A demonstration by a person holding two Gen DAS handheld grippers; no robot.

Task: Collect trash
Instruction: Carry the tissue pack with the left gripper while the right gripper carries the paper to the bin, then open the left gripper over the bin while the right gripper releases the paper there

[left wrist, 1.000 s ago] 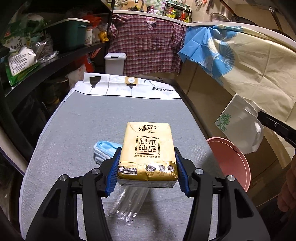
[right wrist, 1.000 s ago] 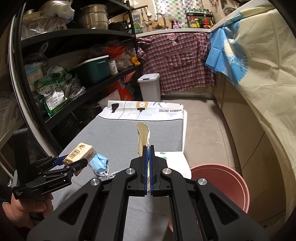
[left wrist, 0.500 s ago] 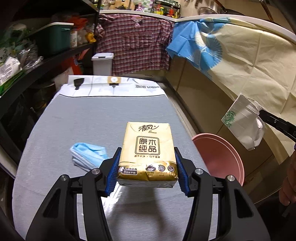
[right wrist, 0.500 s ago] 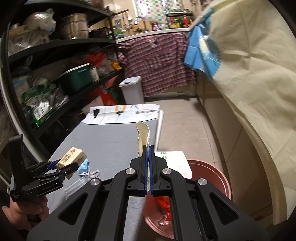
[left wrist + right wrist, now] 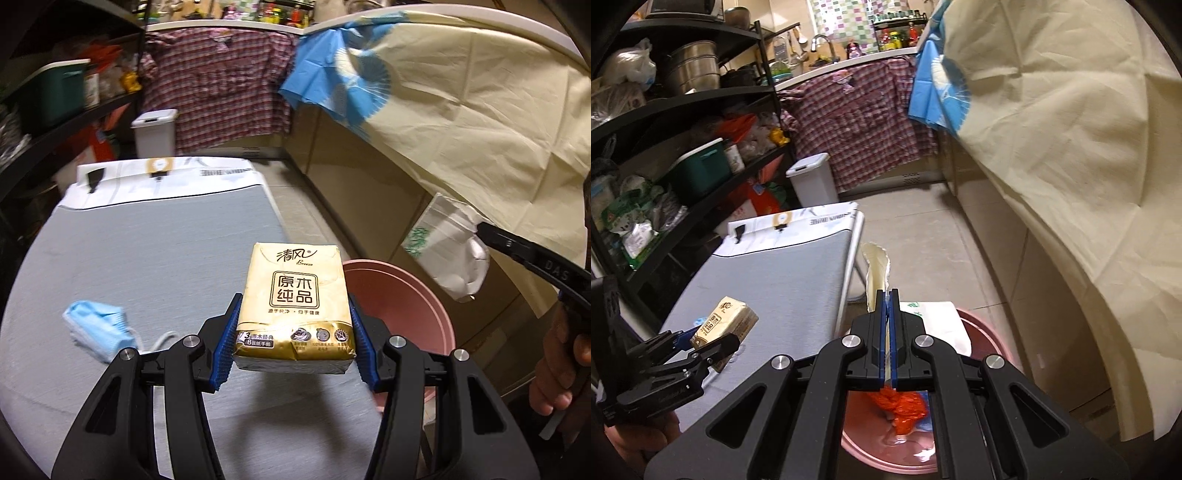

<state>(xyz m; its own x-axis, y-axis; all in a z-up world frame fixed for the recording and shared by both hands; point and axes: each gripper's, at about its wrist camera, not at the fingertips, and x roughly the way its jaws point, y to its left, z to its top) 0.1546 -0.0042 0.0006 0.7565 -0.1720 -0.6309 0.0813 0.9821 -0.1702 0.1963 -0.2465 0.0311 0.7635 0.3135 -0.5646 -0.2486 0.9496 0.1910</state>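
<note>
My left gripper (image 5: 293, 325) is shut on a gold tissue pack (image 5: 293, 299) and holds it above the right edge of the grey table (image 5: 147, 243). It also shows in the right wrist view (image 5: 726, 321). My right gripper (image 5: 888, 295) is shut on a white paper bag with green print (image 5: 877, 273), held over the pink bin (image 5: 990, 339). The bag also shows in the left wrist view (image 5: 447, 251), above the bin (image 5: 402, 299). Orange trash (image 5: 901, 410) lies in the bin. A blue face mask (image 5: 98, 325) lies on the table.
Dark shelves (image 5: 683, 155) with goods run along the table's left. A white lidded bin (image 5: 812, 181) stands beyond the table. A cream cloth (image 5: 1071, 147) covers the counter on the right. A plaid shirt (image 5: 218, 85) hangs at the back.
Both grippers have moved right. The tissue pack now sits near the table's right edge, close to the bin. The paper bag has come over the pink bin.
</note>
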